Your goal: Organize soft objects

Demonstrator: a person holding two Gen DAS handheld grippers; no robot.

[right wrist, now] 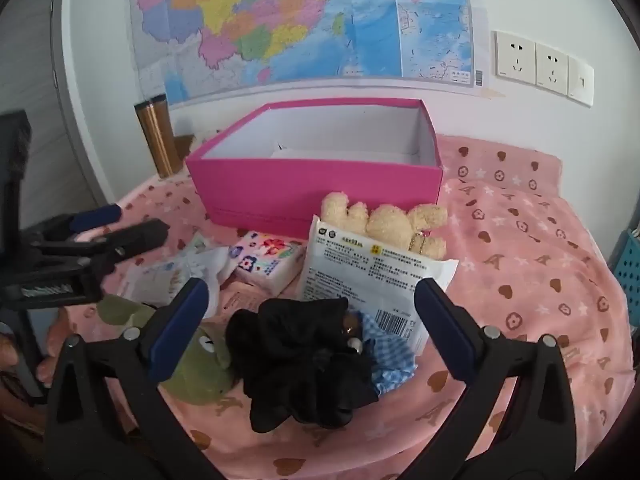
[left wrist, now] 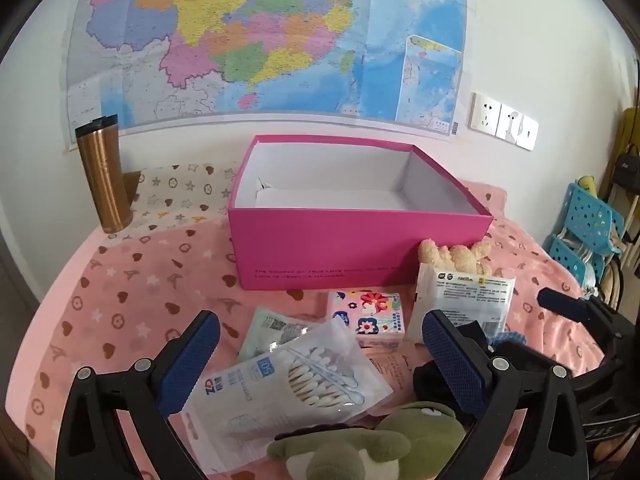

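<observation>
An open pink box (left wrist: 352, 248) (right wrist: 312, 196) stands at the back of a pink blanket, showing a white inside. In front of it lie a beige plush bear (left wrist: 456, 256) (right wrist: 384, 224), a white wipes pack (left wrist: 464, 300) (right wrist: 368, 276), a floral tissue pack (left wrist: 366, 318) (right wrist: 268, 260), a bag of cotton swabs (left wrist: 292, 392), a green plush toy (left wrist: 360, 444) (right wrist: 192, 364), a black scrunchie (right wrist: 308, 364) and a blue checked cloth (right wrist: 390, 356). My left gripper (left wrist: 320, 364) is open over the swab bag. My right gripper (right wrist: 310, 328) is open over the scrunchie.
A copper tumbler (left wrist: 104, 176) (right wrist: 158, 140) stands at the back left by the wall. A map (left wrist: 260, 36) and wall sockets (left wrist: 504, 120) are behind the box. Blue perforated baskets (left wrist: 588, 228) sit off the right edge. A hand (right wrist: 44, 360) shows at left.
</observation>
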